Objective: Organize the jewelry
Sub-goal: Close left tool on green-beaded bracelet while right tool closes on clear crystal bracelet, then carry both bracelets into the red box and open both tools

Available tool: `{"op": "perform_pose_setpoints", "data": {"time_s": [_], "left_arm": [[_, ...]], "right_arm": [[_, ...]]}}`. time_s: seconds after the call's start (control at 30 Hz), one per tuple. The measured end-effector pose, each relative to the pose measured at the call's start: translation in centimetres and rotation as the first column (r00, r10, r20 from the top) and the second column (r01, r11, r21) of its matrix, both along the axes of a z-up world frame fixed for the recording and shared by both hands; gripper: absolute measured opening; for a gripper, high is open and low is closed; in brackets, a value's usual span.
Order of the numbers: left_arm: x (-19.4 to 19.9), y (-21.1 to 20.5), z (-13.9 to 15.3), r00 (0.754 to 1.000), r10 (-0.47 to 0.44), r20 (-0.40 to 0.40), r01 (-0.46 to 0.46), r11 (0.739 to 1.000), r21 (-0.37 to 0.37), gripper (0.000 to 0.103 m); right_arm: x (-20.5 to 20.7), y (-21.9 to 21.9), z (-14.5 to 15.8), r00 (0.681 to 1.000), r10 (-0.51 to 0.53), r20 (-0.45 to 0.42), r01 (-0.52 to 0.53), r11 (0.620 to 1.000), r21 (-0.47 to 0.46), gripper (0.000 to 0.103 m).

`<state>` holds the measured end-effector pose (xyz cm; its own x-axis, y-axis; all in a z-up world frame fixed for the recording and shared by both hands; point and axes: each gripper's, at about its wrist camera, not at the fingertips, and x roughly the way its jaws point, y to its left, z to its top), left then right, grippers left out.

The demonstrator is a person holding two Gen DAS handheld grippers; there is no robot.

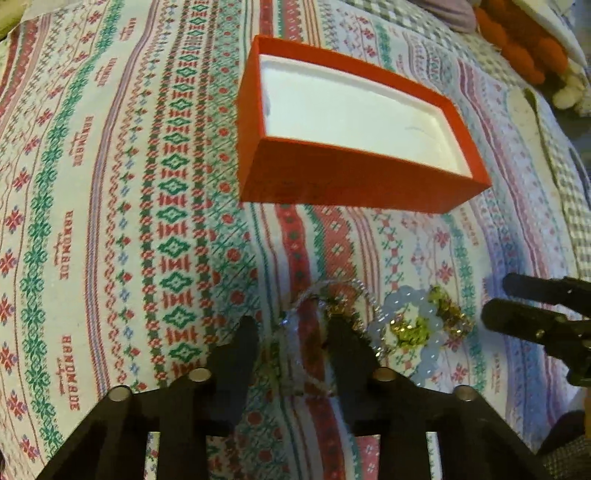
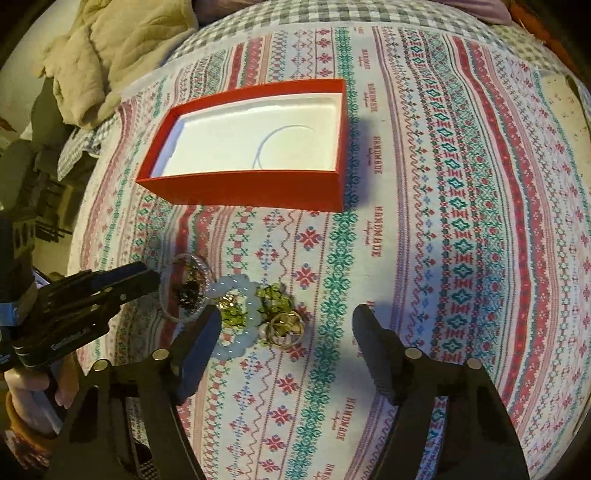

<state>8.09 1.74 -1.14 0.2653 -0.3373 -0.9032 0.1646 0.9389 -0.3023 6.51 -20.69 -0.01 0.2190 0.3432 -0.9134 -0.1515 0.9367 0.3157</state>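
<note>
An open red box (image 1: 354, 184) with a white lining lies on the patterned cloth; it also shows in the right wrist view (image 2: 258, 188). A jewelry pile lies near me: a clear beaded bracelet (image 1: 332, 288) (image 2: 186, 286), a white beaded bracelet (image 1: 410, 325) (image 2: 240, 317), green-gold pieces (image 1: 410, 332) (image 2: 273, 299) and gold rings (image 2: 286, 328). My left gripper (image 1: 291, 328) is open, its fingers either side of the clear bracelet's near edge. My right gripper (image 2: 288, 325) is open above the rings and white bracelet.
The patterned cloth (image 2: 461, 221) covers a grey checked surface (image 2: 295, 11). A beige quilted jacket (image 2: 110, 48) lies at far left in the right wrist view. Orange and white plush items (image 1: 528, 44) sit at far right in the left wrist view.
</note>
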Motion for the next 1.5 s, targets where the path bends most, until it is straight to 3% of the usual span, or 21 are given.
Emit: {"op": "perform_pose_setpoints", "data": {"time_s": [0.2,0.43,0.73,0.97,1.17,1.27,1.3,1.4,1.5], "left_arm": [[0.5,0.1,-0.1,1.0,-0.009,-0.022,0.009,1.0,0.001,0.018],[0.4,0.9,-1.1,0.998,-0.023,-0.055,0.026,0.999,0.037,0.018],[-0.7,0.4,-2.4,0.995,-0.074,-0.062,0.078,0.995,0.067,0.018],[-2.1,1.1,-3.0,0.994,-0.098,-0.049,0.101,0.994,0.053,0.018],[-3.0,1.2,-3.0,0.993,-0.119,-0.025,0.121,0.99,0.07,0.018],[-3.5,0.8,-3.1,0.992,-0.124,-0.01,0.125,0.989,0.083,0.018],[-3.6,0.7,-3.0,0.992,-0.124,-0.005,0.124,0.988,0.088,0.017],[-3.9,0.4,-2.9,0.993,-0.115,0.002,0.114,0.987,0.111,0.0],[-3.8,0.8,-2.4,0.996,-0.091,0.001,0.091,0.992,0.087,0.0]], "right_arm": [[0.2,0.6,0.1,1.0,0.029,0.006,-0.029,0.998,0.049,0.057],[0.6,2.2,0.2,0.998,0.066,0.021,-0.067,0.995,0.078,0.049],[1.8,5.4,-1.2,0.993,0.12,0.002,-0.12,0.988,0.092,0.031],[2.5,6.8,-2.4,0.989,0.151,0.005,-0.151,0.987,0.056,0.018],[2.9,8.0,-3.6,0.982,0.188,0.014,-0.188,0.981,0.038,0.017],[2.9,8.5,-3.8,0.979,0.202,0.028,-0.203,0.979,0.008,0.005],[2.8,8.4,-3.7,0.979,0.202,0.028,-0.202,0.979,0.01,0.004],[2.6,8.2,-2.9,0.978,0.205,0.041,-0.206,0.978,0.015,0.004],[2.1,8.0,-1.8,0.974,0.214,0.071,-0.215,0.977,0.008,0.004]]}}
